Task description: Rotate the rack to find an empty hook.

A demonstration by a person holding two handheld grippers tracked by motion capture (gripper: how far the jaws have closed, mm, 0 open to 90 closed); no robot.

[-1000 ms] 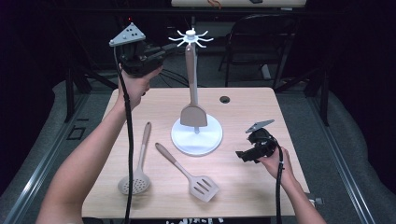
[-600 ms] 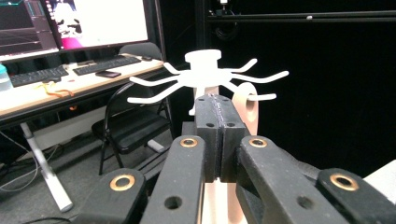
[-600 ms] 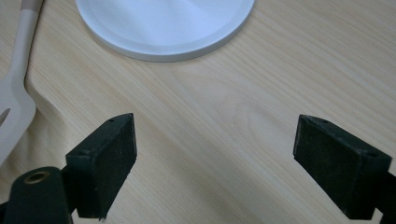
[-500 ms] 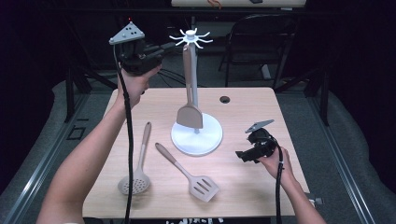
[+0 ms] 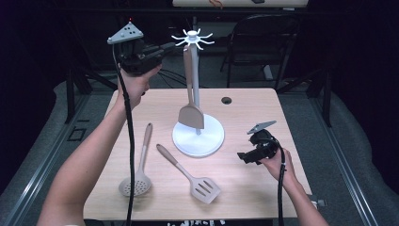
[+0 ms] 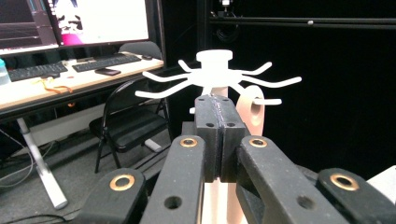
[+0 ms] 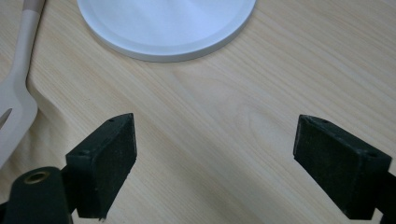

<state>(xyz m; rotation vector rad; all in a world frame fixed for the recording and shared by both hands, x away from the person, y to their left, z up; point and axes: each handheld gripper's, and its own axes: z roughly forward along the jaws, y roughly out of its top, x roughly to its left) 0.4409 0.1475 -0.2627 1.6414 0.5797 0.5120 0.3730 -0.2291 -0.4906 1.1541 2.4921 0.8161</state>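
Left tongs (image 5: 164,47) up high just beside the white hook rack (image 5: 193,36), jaws pressed together with nothing between them. Hanging from a rack hook: the beige spatula (image 5: 190,115), blade down near the rack's round base (image 5: 207,141). Right tongs (image 5: 244,157) low over the counter (image 5: 254,108), beside the base, jaws wide apart. Slotted turner (image 5: 203,187) and skimmer (image 5: 135,184) lying flat, in front of the base.

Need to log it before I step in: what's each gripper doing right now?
Left gripper: shut, empty, beside the hanging spatula's handle.
Right gripper: open, empty, over the table.
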